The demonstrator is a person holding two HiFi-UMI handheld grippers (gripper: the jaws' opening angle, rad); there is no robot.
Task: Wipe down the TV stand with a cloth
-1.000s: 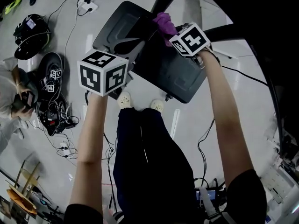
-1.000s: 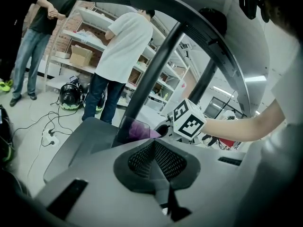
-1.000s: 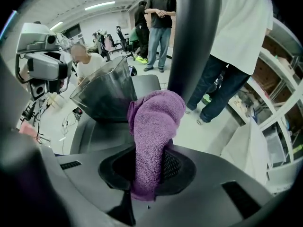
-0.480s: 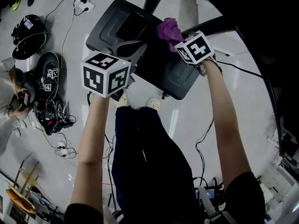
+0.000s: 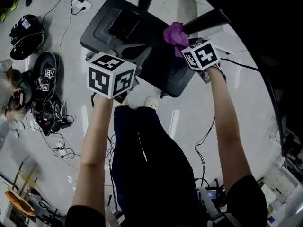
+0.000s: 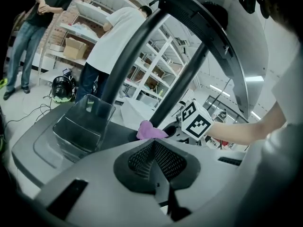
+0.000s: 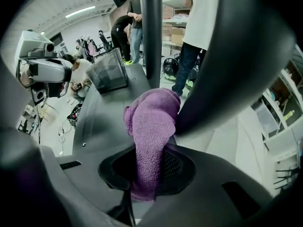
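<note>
A purple cloth (image 7: 149, 126) is clamped between the jaws of the right gripper (image 7: 149, 171), its free end bunched forward of the jaws. In the head view the cloth (image 5: 175, 33) is seen over the far right part of the dark grey TV stand base (image 5: 97, 37), just beside the foot of the right-hand pole (image 5: 204, 20). Whether it is pressed onto the surface cannot be told for certain. The right gripper (image 5: 183, 44) is held low over the same edge of the base.

The jaws of the left gripper (image 6: 154, 156) are seen closed together, with nothing held between them. This left gripper (image 5: 137, 51) is held above the middle of the base, near its front edge and well apart from the cloth (image 6: 150, 130).

A clear plastic tray (image 6: 83, 126) is set on the far left part of the base, close to the left-hand pole (image 6: 137, 51); the same tray (image 7: 111, 72) is seen beyond the cloth in the right gripper view.

The base stands on a pale glossy floor (image 5: 189, 112), where black gear and tangled cables (image 5: 47, 112) are spread to the left. Shelving (image 6: 156, 65) and standing people (image 6: 111, 41) are seen in the background.
</note>
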